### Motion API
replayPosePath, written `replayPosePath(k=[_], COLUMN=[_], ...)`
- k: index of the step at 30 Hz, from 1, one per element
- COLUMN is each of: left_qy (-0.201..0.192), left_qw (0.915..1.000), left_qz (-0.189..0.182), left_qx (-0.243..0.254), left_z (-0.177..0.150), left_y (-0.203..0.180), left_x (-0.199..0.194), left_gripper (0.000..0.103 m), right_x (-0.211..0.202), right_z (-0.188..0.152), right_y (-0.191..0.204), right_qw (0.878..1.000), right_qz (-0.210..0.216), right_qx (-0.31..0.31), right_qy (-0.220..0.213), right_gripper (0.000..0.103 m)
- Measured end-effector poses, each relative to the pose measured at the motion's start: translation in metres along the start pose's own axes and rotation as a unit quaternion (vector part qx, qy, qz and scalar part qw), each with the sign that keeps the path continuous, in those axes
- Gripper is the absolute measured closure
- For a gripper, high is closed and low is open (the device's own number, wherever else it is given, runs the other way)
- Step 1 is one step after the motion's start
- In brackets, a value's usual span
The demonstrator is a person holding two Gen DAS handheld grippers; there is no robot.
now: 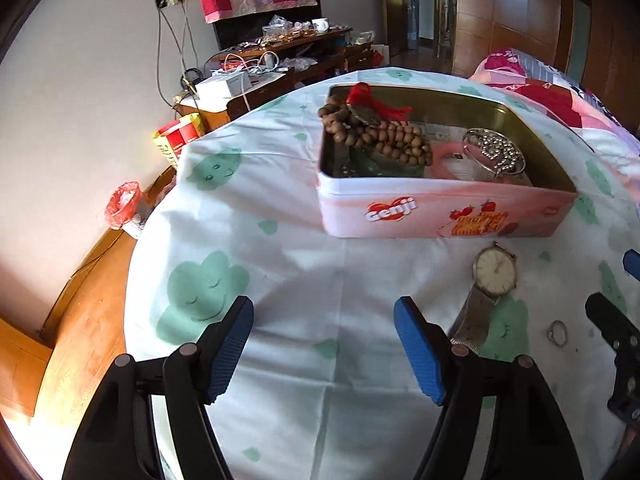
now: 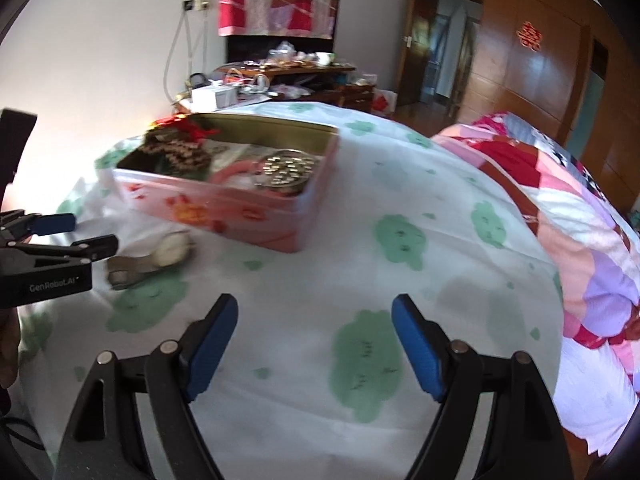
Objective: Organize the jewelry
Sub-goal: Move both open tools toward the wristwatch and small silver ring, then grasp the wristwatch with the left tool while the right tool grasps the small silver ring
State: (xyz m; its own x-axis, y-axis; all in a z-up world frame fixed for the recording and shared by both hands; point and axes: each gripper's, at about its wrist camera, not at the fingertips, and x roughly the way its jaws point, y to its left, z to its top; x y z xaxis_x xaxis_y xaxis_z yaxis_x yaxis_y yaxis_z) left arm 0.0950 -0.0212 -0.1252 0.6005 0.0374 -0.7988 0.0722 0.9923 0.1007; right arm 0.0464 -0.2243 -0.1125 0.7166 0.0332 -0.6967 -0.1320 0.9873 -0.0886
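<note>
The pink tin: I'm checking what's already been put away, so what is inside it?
Inside the pink tin lie brown wooden beads with a red tassel, spilling over the rim, and a silver bead string. Whatever lies beneath them is covered.

A home bedroom: a bed (image 1: 280, 208) under a cloud-print sheet, a patchwork quilt (image 2: 560, 208) (pink and red), wooden wardrobes (image 2: 540, 60), and a cluttered sideboard (image 1: 288, 56).

We get bright daylight across the bed sheet (image 1: 280, 208), sharp on the left wrist, while the right wrist view smears the tin (image 2: 224, 200) with blur, fisheye edges bending into black corners.
</note>
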Motion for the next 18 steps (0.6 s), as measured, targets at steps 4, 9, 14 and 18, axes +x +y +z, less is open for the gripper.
replayPosePath(k=[4, 9, 14, 18], left_qy=[-0.004, -0.014, -0.015, -0.019], left_qw=[0.9999, 0.9996, 0.9997, 0.9997], left_qz=[0.0, 0.009, 0.005, -0.002], left_qx=[-0.016, -0.021, -0.019, -0.017], left_z=[0.0, -0.001, -0.002, -0.001], left_y=[0.007, 0.011, 0.01, 0.008], left_x=[-0.004, -0.008, -0.009, -0.014], left_gripper=[0.03, 0.03, 0.03, 0.03], right_x=[-0.001, 0.002, 0.014, 0.013], right_z=[-0.001, -0.005, -0.008, -0.008], right_y=[0.016, 0.036, 0.041, 0.04], right_qw=[0.999, 0.997, 0.994, 0.993], right_qz=[0.031, 0.062, 0.082, 0.093], right_qx=[-0.012, -0.039, -0.047, -0.049], right_qy=[0.003, 0.014, 0.047, 0.051], right_gripper=[0.022, 0.03, 0.074, 0.081])
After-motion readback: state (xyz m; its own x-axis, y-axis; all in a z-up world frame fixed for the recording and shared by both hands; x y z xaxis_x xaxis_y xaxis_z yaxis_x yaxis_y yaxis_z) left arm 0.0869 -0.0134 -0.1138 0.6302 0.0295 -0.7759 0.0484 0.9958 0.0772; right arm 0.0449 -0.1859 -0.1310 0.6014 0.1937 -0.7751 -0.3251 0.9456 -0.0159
